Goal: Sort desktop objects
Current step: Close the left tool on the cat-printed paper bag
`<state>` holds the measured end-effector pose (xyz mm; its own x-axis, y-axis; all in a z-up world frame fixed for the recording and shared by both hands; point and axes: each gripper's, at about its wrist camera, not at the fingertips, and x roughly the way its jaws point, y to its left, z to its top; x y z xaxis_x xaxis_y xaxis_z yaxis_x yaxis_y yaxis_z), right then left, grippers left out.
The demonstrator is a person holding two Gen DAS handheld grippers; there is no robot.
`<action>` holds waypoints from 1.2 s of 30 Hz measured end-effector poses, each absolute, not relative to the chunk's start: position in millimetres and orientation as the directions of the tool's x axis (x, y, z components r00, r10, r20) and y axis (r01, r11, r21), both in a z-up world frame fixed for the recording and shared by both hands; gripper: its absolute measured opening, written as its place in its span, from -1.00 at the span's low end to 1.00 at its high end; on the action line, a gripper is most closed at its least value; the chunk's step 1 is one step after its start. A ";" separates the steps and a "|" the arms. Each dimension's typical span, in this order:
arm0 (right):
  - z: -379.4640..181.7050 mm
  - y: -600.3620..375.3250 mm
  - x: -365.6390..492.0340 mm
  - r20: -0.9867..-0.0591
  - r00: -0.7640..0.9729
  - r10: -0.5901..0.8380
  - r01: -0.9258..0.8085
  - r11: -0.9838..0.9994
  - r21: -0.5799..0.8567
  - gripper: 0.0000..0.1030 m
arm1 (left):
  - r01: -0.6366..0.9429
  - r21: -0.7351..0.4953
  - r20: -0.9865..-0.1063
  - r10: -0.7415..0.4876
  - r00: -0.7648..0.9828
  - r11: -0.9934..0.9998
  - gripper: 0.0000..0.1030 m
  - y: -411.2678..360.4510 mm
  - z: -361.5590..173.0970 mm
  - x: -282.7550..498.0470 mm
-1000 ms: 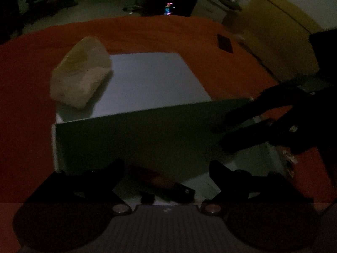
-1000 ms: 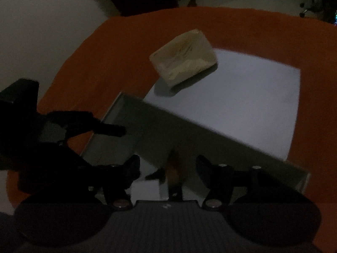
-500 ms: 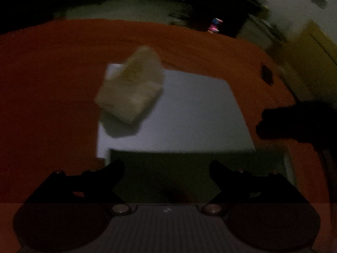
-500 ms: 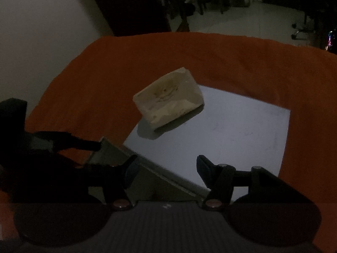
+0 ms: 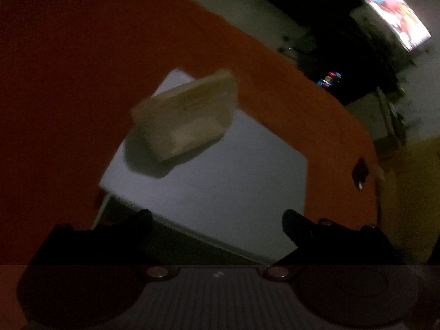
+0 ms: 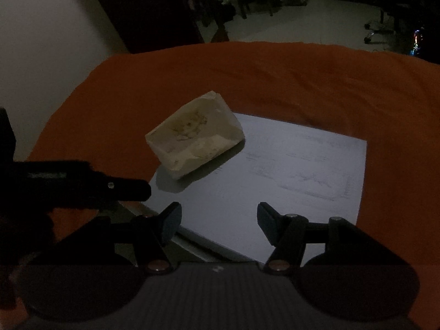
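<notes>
Beige packet (image 6: pixel 195 134) on white lid (image 6: pixel 288 170), beyond right hand-held gripper (image 6: pixel 219 220); released, empty.

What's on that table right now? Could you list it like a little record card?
Surface: orange cloth
Box lid: grey-white flat lid lying on the cloth
On the lid: pale tissue pack, at a corner
Left gripper: open, nothing between its fingers, jaws just opened wider
Right gripper: open, empty
Lighting: dim
</notes>
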<state>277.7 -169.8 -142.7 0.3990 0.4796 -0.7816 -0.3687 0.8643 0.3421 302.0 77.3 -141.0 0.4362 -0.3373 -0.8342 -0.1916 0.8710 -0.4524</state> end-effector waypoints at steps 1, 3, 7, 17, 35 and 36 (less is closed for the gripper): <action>-141.6 -170.4 276.8 -0.780 0.400 0.481 -0.370 0.863 0.343 0.27 | -0.180 -0.442 -0.832 -0.328 0.447 0.879 0.98 76.9 -136.8 303.5; -139.0 -171.2 275.3 -0.779 0.403 0.481 -0.373 0.863 0.340 0.27 | -0.164 -0.419 -0.831 -0.304 0.466 0.893 0.98 77.2 -131.0 307.4; -137.5 -166.4 281.2 -0.784 0.418 0.459 -0.379 0.873 0.309 0.30 | -0.156 -0.318 -0.845 -0.205 0.494 0.935 0.98 80.7 -138.4 323.7; -160.4 -131.5 324.3 -0.823 0.454 0.340 -0.400 0.904 0.153 0.35 | -0.238 -0.192 -0.874 -0.056 0.482 0.952 0.99 84.4 -176.8 360.2; -186.0 -106.0 336.8 -0.833 0.457 0.312 -0.462 0.884 0.078 0.37 | -0.208 -0.125 -0.848 0.005 0.529 0.970 -0.49 80.4 -201.7 380.3; -186.3 -106.0 336.1 -0.831 0.458 0.316 -0.462 0.883 0.081 0.39 | -0.187 -0.126 -0.847 -0.008 0.532 0.974 -0.58 80.5 -202.0 379.1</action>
<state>336.1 -106.0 -186.3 0.4585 0.3162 -0.8306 -0.4619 0.8832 0.0813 379.1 80.5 -202.0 0.5318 -0.0077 -0.8469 -0.1868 0.9743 -0.1262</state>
